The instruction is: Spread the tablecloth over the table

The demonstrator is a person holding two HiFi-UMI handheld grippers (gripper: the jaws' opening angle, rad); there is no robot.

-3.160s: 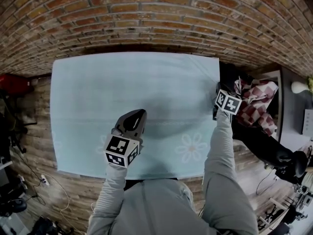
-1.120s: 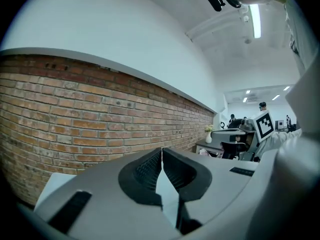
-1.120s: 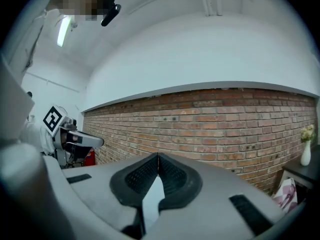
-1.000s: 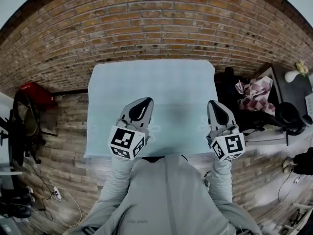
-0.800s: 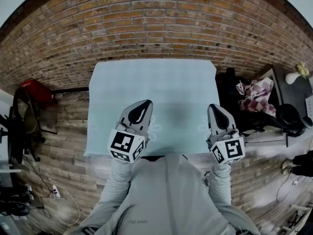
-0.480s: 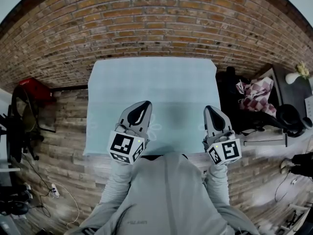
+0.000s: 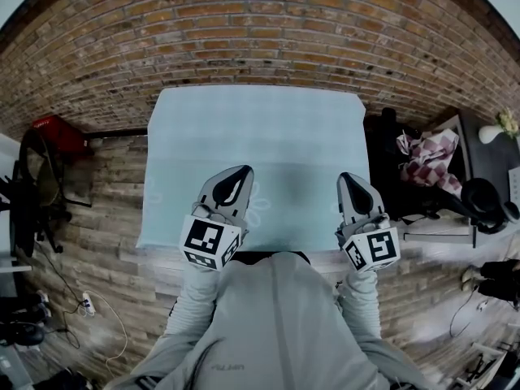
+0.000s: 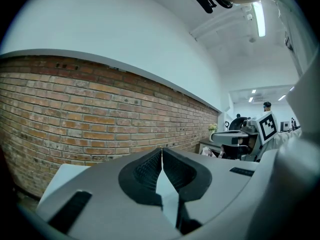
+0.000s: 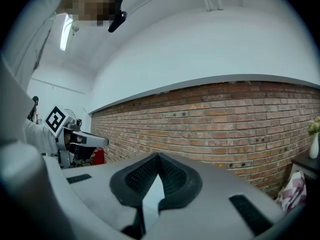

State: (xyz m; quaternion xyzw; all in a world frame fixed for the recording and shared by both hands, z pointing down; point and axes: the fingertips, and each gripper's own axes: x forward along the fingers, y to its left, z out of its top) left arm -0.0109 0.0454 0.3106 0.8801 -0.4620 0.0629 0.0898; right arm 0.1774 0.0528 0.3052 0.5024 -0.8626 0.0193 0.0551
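A pale blue tablecloth [image 7: 260, 136] with faint flower prints lies flat over the whole table in the head view. My left gripper [image 7: 238, 173] hovers above its near edge, left of centre, shut with nothing between the pads. Level with it, my right gripper [image 7: 349, 179] hangs near the cloth's front right corner, also shut and empty. In the left gripper view the left gripper [image 8: 161, 151] points at the brick wall, with a strip of tablecloth [image 8: 60, 176] showing low at the left. In the right gripper view the right gripper [image 9: 158, 156] has its pads meeting at the tips.
A brick wall [image 7: 260, 31] runs behind the table. At the right, a red and white checked cloth [image 7: 429, 157] lies on dark furniture beside a vase [image 7: 496, 130]. A red box [image 7: 55, 128] and an office chair [image 7: 36, 185] stand at the left. Cables [image 7: 81, 307] lie on the plank floor.
Since about three seconds ago the right gripper has come back from the cloth's right edge to the near edge. Over the last second both grippers sank slightly and stayed shut.
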